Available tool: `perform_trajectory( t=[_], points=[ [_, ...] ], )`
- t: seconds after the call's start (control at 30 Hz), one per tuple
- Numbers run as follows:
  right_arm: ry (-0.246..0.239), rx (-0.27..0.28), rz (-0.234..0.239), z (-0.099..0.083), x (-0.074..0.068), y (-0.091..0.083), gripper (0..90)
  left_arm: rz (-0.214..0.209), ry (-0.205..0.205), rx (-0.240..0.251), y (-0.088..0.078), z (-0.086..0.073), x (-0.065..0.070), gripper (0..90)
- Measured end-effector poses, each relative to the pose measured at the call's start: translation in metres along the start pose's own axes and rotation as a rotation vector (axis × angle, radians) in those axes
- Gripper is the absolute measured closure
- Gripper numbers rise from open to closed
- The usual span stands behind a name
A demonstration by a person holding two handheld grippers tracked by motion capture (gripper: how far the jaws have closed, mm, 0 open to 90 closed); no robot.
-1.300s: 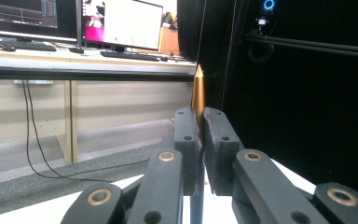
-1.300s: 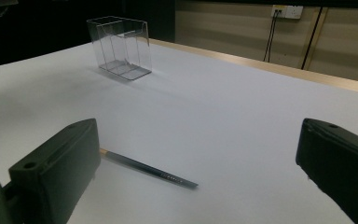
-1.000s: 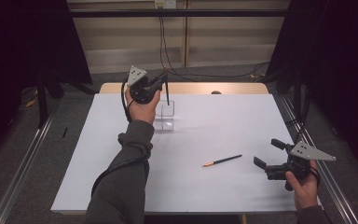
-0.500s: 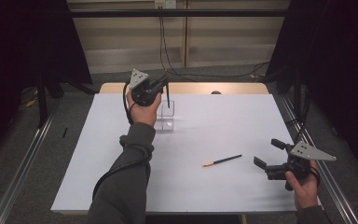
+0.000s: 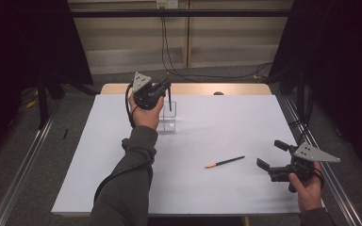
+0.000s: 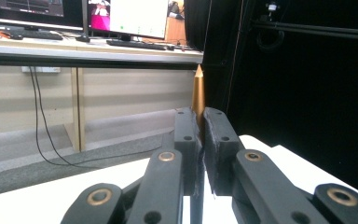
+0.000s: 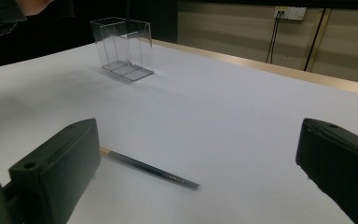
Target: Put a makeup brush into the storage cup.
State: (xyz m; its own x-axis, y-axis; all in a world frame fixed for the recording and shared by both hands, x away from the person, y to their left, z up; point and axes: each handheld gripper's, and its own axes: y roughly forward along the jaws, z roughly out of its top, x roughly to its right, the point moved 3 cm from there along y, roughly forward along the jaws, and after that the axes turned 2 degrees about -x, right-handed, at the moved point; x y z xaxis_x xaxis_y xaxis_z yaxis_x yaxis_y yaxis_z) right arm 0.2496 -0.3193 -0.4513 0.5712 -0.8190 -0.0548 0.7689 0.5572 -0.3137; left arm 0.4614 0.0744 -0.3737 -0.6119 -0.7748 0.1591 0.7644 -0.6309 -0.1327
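The left hand-held gripper is clamped on a pencil, which stands upright between its pads with the sharpened tip up, held above a clear plastic organiser box at the far side of the white worktop. A second pencil lies flat near the right hand-held gripper, whose jaws stand wide with nothing between them. Both pencils look light, stiff and thin, and probably roll or twist easily, so a pinch at mid-shaft seems safest. The box looks light with thin walls, likely to slide or tip if knocked while a pencil goes into a compartment.
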Motion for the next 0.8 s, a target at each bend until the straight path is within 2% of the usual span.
perform_trajectory(
  t=[0.2, 0.5, 0.63, 0.8],
  points=[
    [0.0, 0.001, 0.003, 0.0, 0.0, 0.0, 0.0, -0.001, 0.01, -0.01, -0.001, -0.004, -0.001, 84.5],
    [-0.007, 0.002, 0.007, 0.0, -0.001, 0.0, 0.0, -0.002, -0.006, -0.005, 0.0, -0.007, 0.001, 84.5],
    [-0.006, 0.0, 0.007, 0.0, -0.001, 0.0, 0.0, -0.008, 0.009, -0.018, 0.0, -0.009, 0.001, 84.5],
    [-0.006, -0.001, 0.01, 0.0, -0.001, 0.0, 0.0, -0.002, -0.01, -0.012, 0.001, -0.011, 0.002, 84.5]
  ],
)
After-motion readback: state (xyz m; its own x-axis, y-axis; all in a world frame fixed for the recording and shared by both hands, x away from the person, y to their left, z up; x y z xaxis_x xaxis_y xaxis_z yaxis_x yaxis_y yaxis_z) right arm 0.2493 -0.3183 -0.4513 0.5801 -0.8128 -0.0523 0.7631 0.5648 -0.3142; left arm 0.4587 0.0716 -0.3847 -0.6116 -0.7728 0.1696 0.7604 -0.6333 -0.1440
